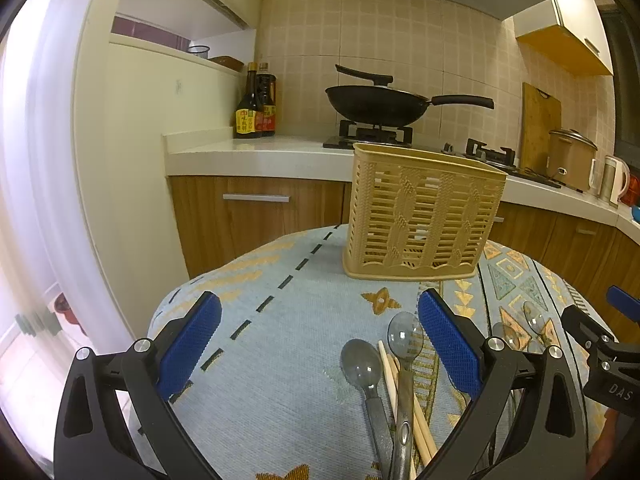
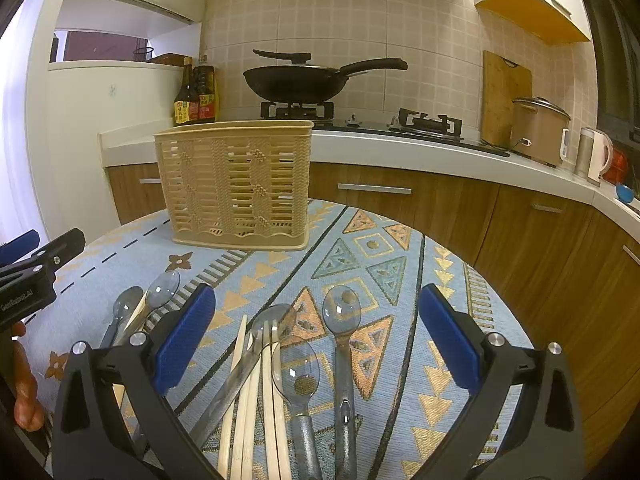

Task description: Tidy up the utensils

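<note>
Both claws hang spread and empty above the near edge of the worktop [image 2: 400, 264], which is draped in a patterned cloth. The left claw [image 1: 320, 340] has two spoons [image 1: 362, 364] and a pair of chopsticks [image 1: 394, 376] lying between its blue pads, near the right pad. The right claw [image 2: 316, 332] frames a second heap: three clear spoons [image 2: 342, 312] and several pale chopsticks [image 2: 268, 380], their bowls and tips pointing toward the far edge. One spoon lies across the chopsticks, so they touch and overlap.

A slatted beige basket [image 2: 236, 184] stands upright toward the far edge, apart from both heaps, and looks empty through its slats.

These utensils should be light and stiff. The spoons look like smooth plastic, likely slick under the pads, and the rounded bowls offer a poor seat. I judge the flat handle, partway down from the bowl, to be the better hold. The chopsticks are thin and will probably roll or splay if pinched singly; closing on the pair together near mid-length seems safer. Everything lies flat on soft cloth, so the pads may need to press into the weave to get under an edge. The overlapping spoon would best be lifted first, or its neighbours may be dragged along.
</note>
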Available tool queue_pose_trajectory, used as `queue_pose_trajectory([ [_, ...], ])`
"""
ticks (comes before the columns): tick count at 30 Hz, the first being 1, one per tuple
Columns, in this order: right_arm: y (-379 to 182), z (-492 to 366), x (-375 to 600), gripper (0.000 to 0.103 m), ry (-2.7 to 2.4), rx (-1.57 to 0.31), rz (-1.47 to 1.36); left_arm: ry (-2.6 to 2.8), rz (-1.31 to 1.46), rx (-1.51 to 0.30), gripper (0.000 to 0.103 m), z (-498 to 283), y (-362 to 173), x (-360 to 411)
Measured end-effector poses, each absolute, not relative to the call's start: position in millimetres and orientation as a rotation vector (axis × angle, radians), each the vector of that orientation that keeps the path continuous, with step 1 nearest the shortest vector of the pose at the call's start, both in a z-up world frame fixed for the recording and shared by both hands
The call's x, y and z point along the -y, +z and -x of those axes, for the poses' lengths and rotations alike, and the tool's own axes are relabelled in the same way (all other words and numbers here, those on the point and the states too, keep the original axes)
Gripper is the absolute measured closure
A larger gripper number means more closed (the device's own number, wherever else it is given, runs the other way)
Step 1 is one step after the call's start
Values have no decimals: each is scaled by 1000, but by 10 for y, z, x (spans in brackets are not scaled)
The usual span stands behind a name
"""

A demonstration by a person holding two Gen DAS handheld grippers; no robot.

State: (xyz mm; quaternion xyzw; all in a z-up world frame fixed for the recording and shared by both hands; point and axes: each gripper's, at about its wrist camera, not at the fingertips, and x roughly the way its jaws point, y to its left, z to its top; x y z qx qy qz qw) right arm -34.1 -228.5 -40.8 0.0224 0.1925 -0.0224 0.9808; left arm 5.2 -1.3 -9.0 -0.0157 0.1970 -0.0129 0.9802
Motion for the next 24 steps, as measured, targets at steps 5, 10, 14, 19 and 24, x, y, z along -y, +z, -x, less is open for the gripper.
queue_pose_trajectory([
  [5,-392,346,2272,6,-45,-385,-40,-27,30,-397,7,-58,-80,15],
  [10,-387,341,2264,6,-45,-386,-39,-27,31,-401,7,-59,-78,18],
  [14,-386,341,2262,6,-45,-386,-37,-27,30,-402,7,-58,-77,15],
  [19,-379,344,2259,6,-46,-384,-35,-28,30,-403,7,-67,-70,6],
  [24,-381,346,2257,6,-46,-386,-37,-29,31,-404,7,-67,-66,4],
])
